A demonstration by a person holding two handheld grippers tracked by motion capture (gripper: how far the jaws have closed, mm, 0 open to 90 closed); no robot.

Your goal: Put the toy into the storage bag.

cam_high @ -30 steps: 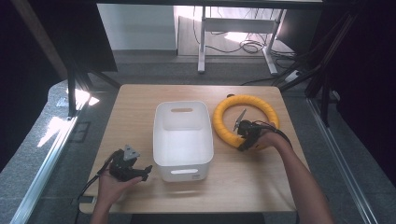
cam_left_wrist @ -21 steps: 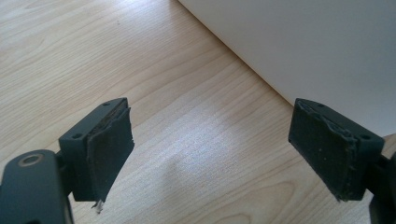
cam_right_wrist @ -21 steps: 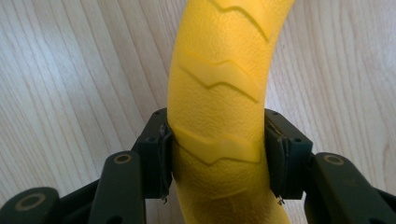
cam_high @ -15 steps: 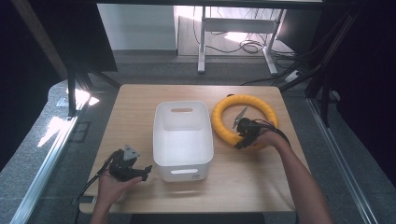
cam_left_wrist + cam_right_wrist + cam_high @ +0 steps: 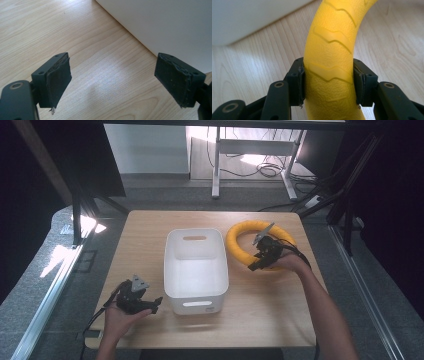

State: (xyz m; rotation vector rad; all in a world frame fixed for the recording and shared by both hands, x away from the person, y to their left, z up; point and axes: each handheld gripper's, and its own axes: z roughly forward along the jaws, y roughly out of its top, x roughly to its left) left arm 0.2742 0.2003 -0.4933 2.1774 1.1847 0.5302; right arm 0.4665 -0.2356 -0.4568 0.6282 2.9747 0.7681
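two claws are at work on the desk [image 5: 150,227], so start with the one nearest you. your left claw [image 5: 156,302] sits at the near left, just beside the near left corner of the white bin [image 5: 196,292]; in the left gripper view its jaws stand wide apart with nothing but bare wood between them, so it is released and idle.

move right and a little farther out: your right claw [image 5: 329,82] is clenched on the yellow ring [image 5: 334,42]. its jaws have just been closing, and in the right gripper view the pads press on both sides of the ring's ridged tube. from the high view the grip is on the ring's near arc, with the ring [image 5: 237,240] lying at the right of the bin, near its right wall, and the far arc toward the desk's far right corner.

i judge the step in hand to be the pick-up: the grasp is made and the lift is only beginning. whether the far arc has left the wood i cannot tell. the likely goal is the empty bin. the next move calls for raising the ring high enough to clear the bin's right wall, carrying it left, and keeping the grip firm, since the ring hangs off one side and may swing or tilt.
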